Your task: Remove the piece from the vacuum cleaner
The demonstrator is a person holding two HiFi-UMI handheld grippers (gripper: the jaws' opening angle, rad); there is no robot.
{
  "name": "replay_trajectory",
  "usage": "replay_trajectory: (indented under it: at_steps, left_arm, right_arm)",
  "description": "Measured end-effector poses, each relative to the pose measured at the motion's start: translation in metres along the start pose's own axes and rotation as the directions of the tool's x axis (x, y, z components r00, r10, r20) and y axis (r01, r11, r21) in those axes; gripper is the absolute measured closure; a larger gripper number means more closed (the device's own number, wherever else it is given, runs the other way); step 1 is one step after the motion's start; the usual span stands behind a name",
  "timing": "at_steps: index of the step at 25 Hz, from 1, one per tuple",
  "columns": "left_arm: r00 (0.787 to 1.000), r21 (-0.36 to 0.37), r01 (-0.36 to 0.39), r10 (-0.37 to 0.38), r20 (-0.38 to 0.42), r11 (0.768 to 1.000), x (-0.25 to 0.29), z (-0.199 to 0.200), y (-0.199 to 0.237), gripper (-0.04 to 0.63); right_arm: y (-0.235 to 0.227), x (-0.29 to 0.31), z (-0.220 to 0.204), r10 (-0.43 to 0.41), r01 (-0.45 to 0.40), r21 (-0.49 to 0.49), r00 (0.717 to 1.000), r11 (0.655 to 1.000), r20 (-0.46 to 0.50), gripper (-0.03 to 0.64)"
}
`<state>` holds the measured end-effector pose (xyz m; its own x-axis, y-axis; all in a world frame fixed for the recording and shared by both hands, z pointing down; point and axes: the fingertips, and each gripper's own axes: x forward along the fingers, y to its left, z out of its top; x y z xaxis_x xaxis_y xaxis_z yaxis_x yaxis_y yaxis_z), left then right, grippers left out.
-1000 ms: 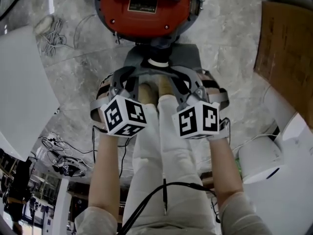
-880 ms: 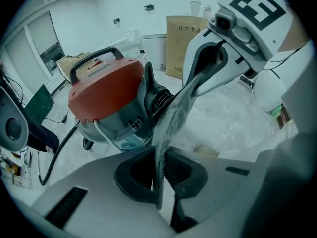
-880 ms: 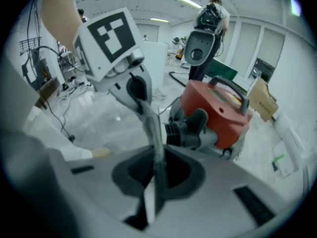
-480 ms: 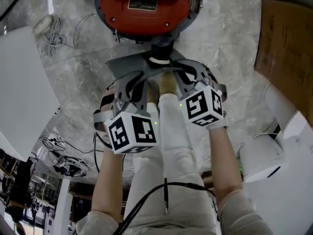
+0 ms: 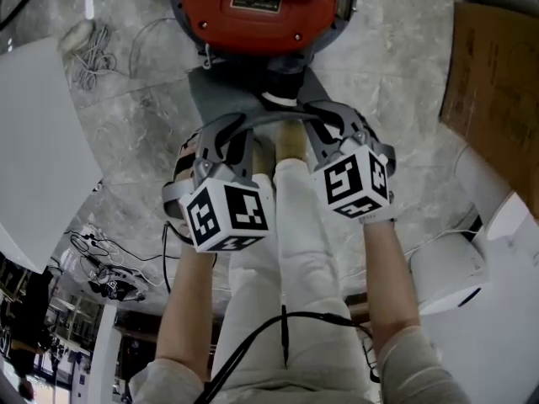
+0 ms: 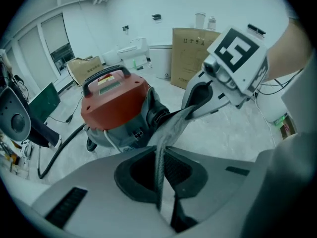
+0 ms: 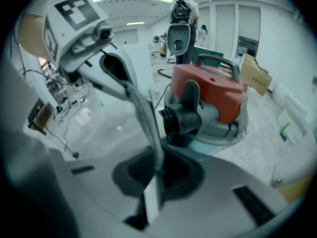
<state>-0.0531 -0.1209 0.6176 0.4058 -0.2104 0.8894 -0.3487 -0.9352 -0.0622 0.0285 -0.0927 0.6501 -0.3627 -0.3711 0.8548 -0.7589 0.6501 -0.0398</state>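
A white panel [image 5: 38,141] lies on the marble floor [image 5: 396,66] to the left of the red vacuum cleaner [image 5: 253,23], well apart from it. On the person's side of the vacuum cleaner, the left gripper [image 6: 159,180] has its jaws pressed together on the left part of a thin grey piece [image 5: 221,95]. This piece is a flat sheet. It is held just in front of the black inlet [image 7: 181,118] of the vacuum cleaner, and I cannot tell if it touches the inlet. The right gripper [image 7: 157,177] pinches the right part of the same piece between its closed jaws, also just in front of the vacuum cleaner. A brown cardboard [image 5: 493,82] is to the right of the vacuum cleaner, well apart.
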Motion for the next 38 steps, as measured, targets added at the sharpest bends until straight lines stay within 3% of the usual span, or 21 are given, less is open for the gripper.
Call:
replay_trajectory:
  at_steps: [12,18,21,25,30,38]
  left_arm:
    - [0.999,-0.060,0.019,-0.021,-0.038,0.998,0.031,-0.026,-0.004,0.563]
    - [0.995,-0.084,0.056,-0.063,-0.084,0.995,0.044,-0.038,-0.005,0.562]
    - [0.994,-0.098,0.058,-0.066,-0.085,0.993,0.047,-0.041,-0.004,0.563]
    - [0.995,-0.089,0.046,-0.053,-0.078,0.995,0.038,-0.038,-0.005,0.563]
    - [0.995,-0.131,0.073,-0.080,-0.052,0.989,0.014,-0.025,-0.009,0.563]
    - [0.997,-0.058,0.076,-0.075,0.019,0.995,-0.009,0.010,-0.016,0.563]
  right_arm:
    - [0.008,-0.019,0.022,-0.031,0.017,-0.170,0.996,0.985,-0.078,0.584]
    - [0.016,-0.026,0.035,-0.070,0.018,-0.320,0.986,0.947,-0.150,0.584]
    - [0.017,-0.025,0.036,-0.077,0.012,-0.349,0.982,0.937,-0.173,0.584]
    - [0.013,-0.025,0.032,-0.070,0.021,-0.303,0.986,0.953,-0.150,0.584]
    - [0.003,-0.021,0.018,-0.040,0.015,-0.187,0.990,0.982,-0.134,0.584]
    - [0.000,0.001,-0.011,0.028,-0.023,0.041,0.994,0.999,-0.107,0.584]
